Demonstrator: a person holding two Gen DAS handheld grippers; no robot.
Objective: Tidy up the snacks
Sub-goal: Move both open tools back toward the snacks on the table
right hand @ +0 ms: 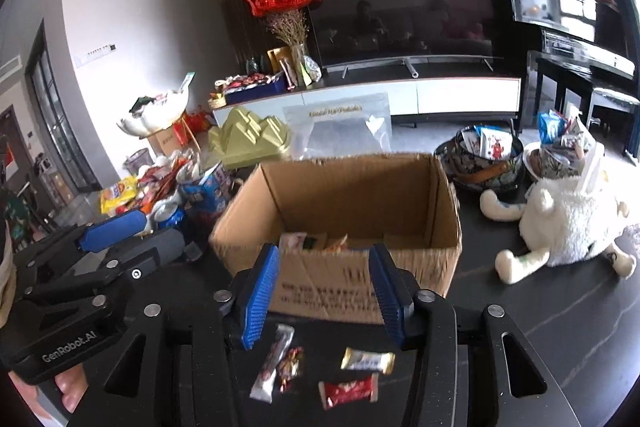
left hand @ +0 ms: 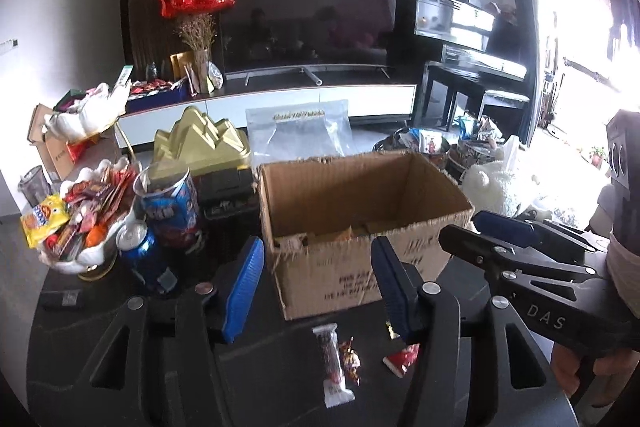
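Snacks lie before the cardboard box (near edge); left gripper and right gripper gape empty.

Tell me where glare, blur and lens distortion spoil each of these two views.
Left wrist view: daylight at the window blows out to white on the right, and the fisheye bends the TV stand. Right wrist view: no such glare, but the printing on the cardboard box is smeared by blur, and the edges curve into dark corners; the wrapped snacks stay fairly sharp.
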